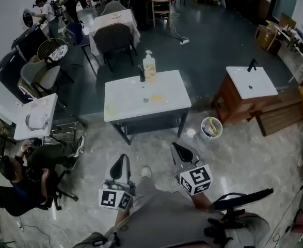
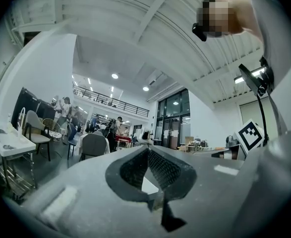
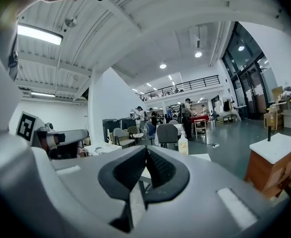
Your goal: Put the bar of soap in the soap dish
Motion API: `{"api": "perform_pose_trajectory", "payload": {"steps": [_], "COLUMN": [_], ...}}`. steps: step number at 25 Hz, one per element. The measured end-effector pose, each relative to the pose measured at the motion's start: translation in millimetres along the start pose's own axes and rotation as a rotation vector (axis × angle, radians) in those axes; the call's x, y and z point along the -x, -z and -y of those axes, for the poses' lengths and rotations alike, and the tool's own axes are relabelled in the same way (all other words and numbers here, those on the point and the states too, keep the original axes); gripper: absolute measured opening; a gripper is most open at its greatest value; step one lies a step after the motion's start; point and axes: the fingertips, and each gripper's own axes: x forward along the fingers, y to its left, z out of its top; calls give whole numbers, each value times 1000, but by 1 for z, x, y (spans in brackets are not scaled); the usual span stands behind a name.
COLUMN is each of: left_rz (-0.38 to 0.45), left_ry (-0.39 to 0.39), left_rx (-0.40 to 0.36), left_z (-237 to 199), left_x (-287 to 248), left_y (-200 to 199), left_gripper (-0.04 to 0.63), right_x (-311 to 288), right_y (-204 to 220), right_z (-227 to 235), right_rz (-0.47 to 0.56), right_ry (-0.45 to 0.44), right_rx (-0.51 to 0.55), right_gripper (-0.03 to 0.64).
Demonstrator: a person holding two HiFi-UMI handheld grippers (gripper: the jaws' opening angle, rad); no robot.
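A white sink-top table [image 1: 166, 105] stands ahead on the floor. On it are a black tap [image 1: 141, 74], a pump bottle [image 1: 149, 66] and a small pale yellow bar, seemingly the soap [image 1: 157, 97]. A faint yellowish thing near the top's left front corner may be the soap dish [image 1: 110, 108]. Both grippers hang well short of the table, at the person's waist. The left gripper [image 1: 121, 158] [image 2: 148, 150] and the right gripper [image 1: 176, 146] [image 3: 146, 148] are shut with nothing in them. The right gripper view shows the bottle [image 3: 183, 145] far beyond the jaws.
A wooden washstand with a white top [image 1: 251, 81] stands to the right, and a white bucket [image 1: 211, 128] sits on the floor by the table. A person sits at lower left [image 1: 22, 182] beside a small white table [image 1: 35, 118]. A black stand [image 1: 239, 198] is at lower right.
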Motion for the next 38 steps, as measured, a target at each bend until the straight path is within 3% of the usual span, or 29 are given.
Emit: {"api": "perform_pose_trajectory", "payload": {"steps": [10,17,24,30,38], "left_rz": [-25,-23,-25,-45,-48], "left_ry": [17,94,175,216,219], "left_rx": [52,62,69,107,93], "left_z": [-74,-111,-148,-177,-206], "left_x": [-70,-110,-138,-153,-164], "left_y": [4,-13,-8,8,15], "left_gripper": [2,2,2,2,0], "right_x": [-95,-151,-188,-208,-214], "right_y": [-12,-40,-46,-27,-26], "right_z": [14,9,5,-3,-1], "right_rz": [-60,-58,-71,-124,-116], "right_ry": [9,29,81,108,128], "right_rx": [13,36,67,50,27], "right_gripper": [3,3,3,3,2]}}
